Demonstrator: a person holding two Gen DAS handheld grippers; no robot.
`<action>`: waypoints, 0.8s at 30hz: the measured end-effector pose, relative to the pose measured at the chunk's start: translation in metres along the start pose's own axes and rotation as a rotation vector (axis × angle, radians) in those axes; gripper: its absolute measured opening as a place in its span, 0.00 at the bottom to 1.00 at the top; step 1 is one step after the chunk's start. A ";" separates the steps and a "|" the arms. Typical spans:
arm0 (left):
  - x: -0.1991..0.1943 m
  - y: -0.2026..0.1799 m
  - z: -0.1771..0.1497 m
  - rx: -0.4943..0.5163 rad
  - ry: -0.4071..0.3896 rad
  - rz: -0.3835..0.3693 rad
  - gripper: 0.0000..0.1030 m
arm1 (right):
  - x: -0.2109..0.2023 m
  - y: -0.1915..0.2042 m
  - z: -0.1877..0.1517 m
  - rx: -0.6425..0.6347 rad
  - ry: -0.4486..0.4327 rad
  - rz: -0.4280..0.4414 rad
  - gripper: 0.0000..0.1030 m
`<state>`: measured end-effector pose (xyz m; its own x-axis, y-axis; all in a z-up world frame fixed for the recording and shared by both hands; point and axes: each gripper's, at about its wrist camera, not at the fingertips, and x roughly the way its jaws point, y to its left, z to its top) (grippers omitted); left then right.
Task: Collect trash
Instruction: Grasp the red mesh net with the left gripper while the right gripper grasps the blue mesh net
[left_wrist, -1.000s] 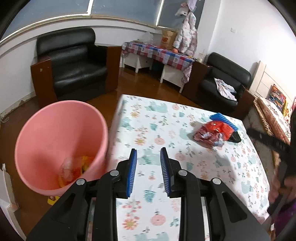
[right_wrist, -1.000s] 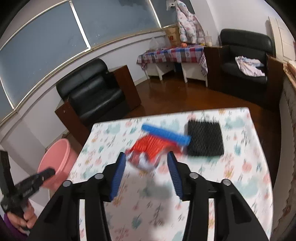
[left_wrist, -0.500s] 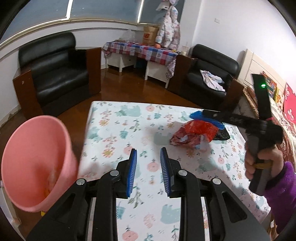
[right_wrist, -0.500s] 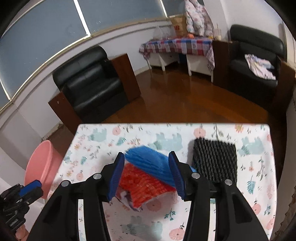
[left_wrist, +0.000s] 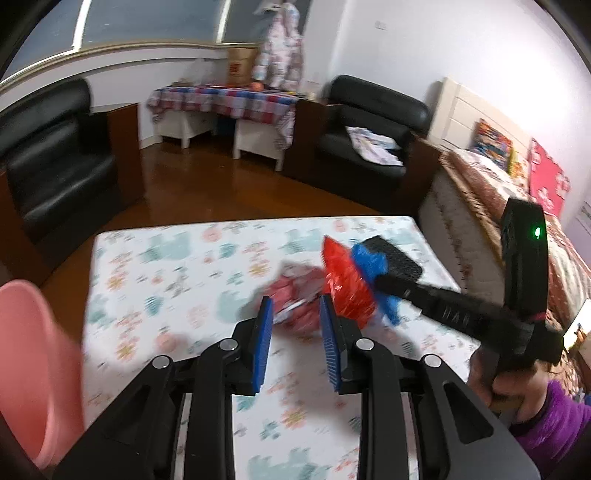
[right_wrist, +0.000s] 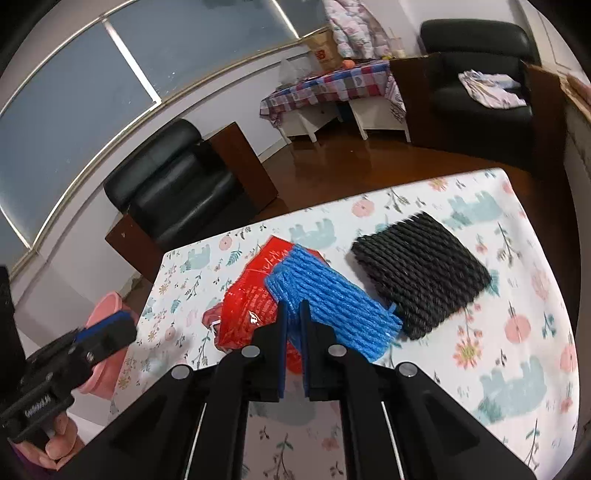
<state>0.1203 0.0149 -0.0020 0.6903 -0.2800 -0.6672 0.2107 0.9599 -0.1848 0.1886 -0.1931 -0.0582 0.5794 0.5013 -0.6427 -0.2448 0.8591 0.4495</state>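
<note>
Centrally, the rectangular table (right_wrist: 524, 373) carries a smooth white cloth printed with pale teal animals and pink flowers. Off its edge at nine o'clock in the left wrist view stands a round pink plastic bin (left_wrist: 35, 373), its wall smooth and tapering; the right wrist view shows the same bin (right_wrist: 107, 314) beyond the table's edge at eight o'clock, partly hidden.

On the table lies a flat, square black foam net (right_wrist: 421, 275), its surface ribbed in parallel cords. Just beside it at nine o'clock is a blue foam net (right_wrist: 332, 299) of the same corded texture, overlapping a crinkled, glossy red plastic wrapper (right_wrist: 251, 299). A paler reddish crumpled wrapper (left_wrist: 295, 295) lies touching the red one; motion blur hides its detail.

Right claw (right_wrist: 293, 314): black frame, blue ribbed pads, pressed nearly together and pinching the near edge of the blue foam net where it overlaps the red plastic wrapper. In the left wrist view the two pieces stand lifted on edge at this claw's tip.

Left claw (left_wrist: 295, 325): pads spread, hovering over the table with the crumpled wrapper seen between its fingertips; contact cannot be told.
</note>
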 end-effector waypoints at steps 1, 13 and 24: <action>0.005 -0.005 0.003 0.009 0.004 -0.017 0.25 | -0.002 -0.002 -0.002 0.007 -0.003 0.000 0.06; 0.066 -0.034 0.009 0.006 0.122 -0.159 0.25 | -0.011 -0.020 -0.011 0.055 -0.007 0.011 0.06; 0.068 -0.051 -0.003 0.036 0.094 -0.154 0.02 | -0.023 -0.024 -0.011 0.069 -0.038 0.019 0.06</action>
<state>0.1546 -0.0535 -0.0399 0.5805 -0.4194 -0.6980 0.3347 0.9043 -0.2650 0.1724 -0.2239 -0.0614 0.6049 0.5117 -0.6102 -0.2020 0.8398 0.5039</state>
